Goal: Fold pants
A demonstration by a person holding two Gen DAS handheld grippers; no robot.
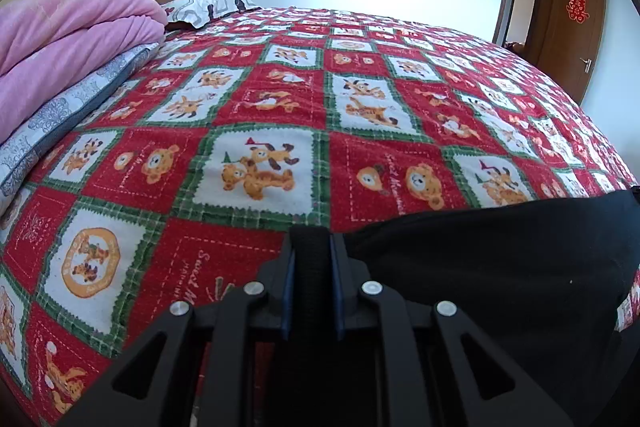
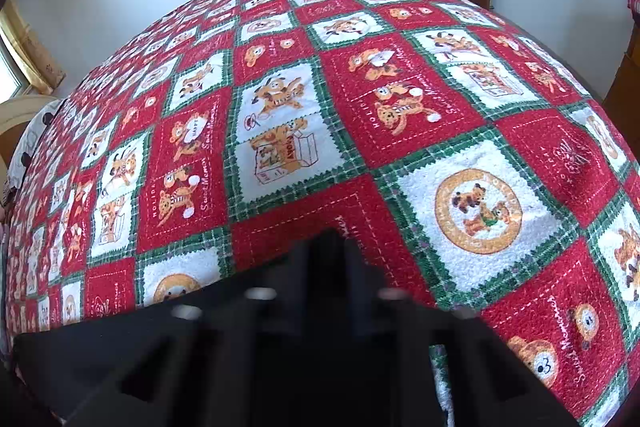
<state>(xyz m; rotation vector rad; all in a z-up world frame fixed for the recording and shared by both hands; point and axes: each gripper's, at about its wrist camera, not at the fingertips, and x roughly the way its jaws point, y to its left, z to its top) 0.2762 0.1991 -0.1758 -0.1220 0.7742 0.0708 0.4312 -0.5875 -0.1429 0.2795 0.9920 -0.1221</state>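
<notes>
- While clenched on a fold of the black pants (image 1: 500, 259), the left tool (image 1: 311, 247) sits low over the bedspread (image 1: 280, 99).
- Right tool (image 2: 326, 247): blurred, grip unclear.
- Bedspread squares read "Sweet Memories".

**Hidden, cropped and blurred regions in the two wrist views**

Left wrist view: the black pants (image 1: 500, 259) run off the right edge, so their full extent is not shown; the fabric strip between the left gripper (image 1: 310, 251) pads hides the bedspread behind it. Right wrist view: the right gripper (image 2: 326, 251) is motion-blurred, and black cloth merges with its fingers, so the jaw gap cannot be read. The pants (image 2: 100, 355) are cut off at the lower left.
</notes>
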